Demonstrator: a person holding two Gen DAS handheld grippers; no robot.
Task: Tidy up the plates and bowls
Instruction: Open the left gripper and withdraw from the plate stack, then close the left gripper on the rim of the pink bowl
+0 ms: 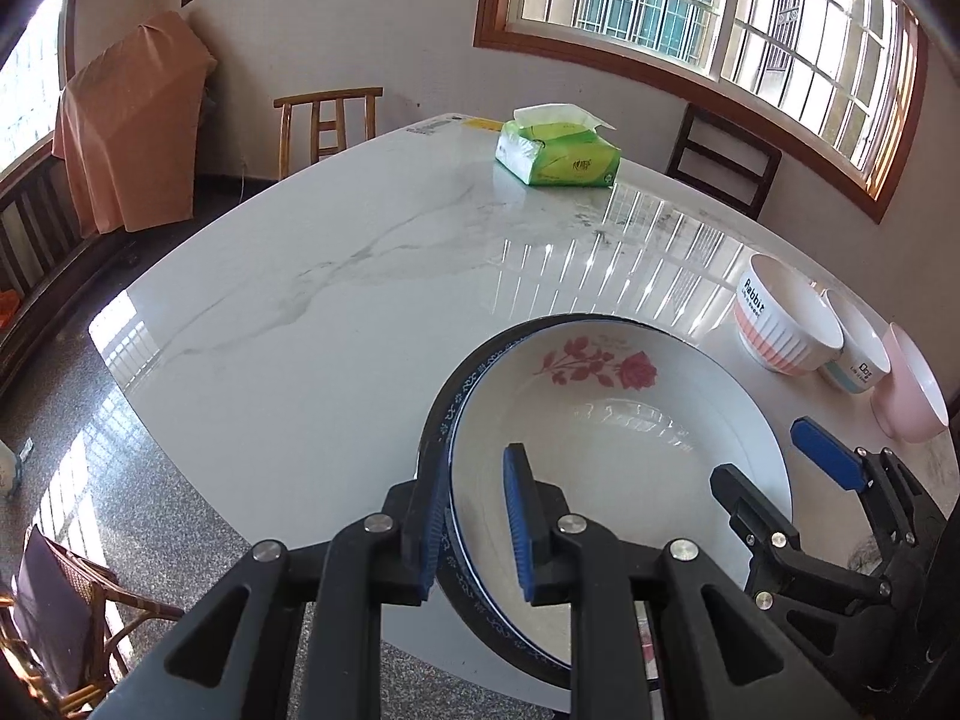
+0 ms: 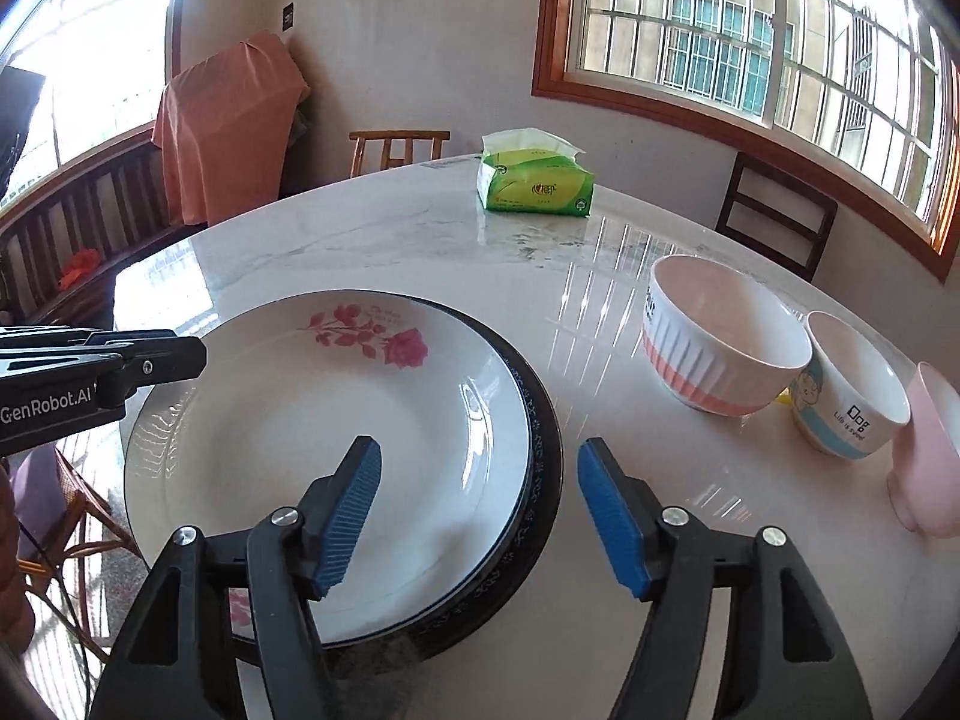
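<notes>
Stacking is underway: the rose plate is sitting on the dark-rimmed plate at the near edge of the worktop. Three bowls are standing well to the right: striped bowl, cartoon bowl, pink bowl. Left hand-held gripper is clenching the stack's left rim. Right hand-held gripper is straddling the right rim, jaws spread and released, touching nothing; being nearer the bowls, it is probably the one to fetch them.
</notes>
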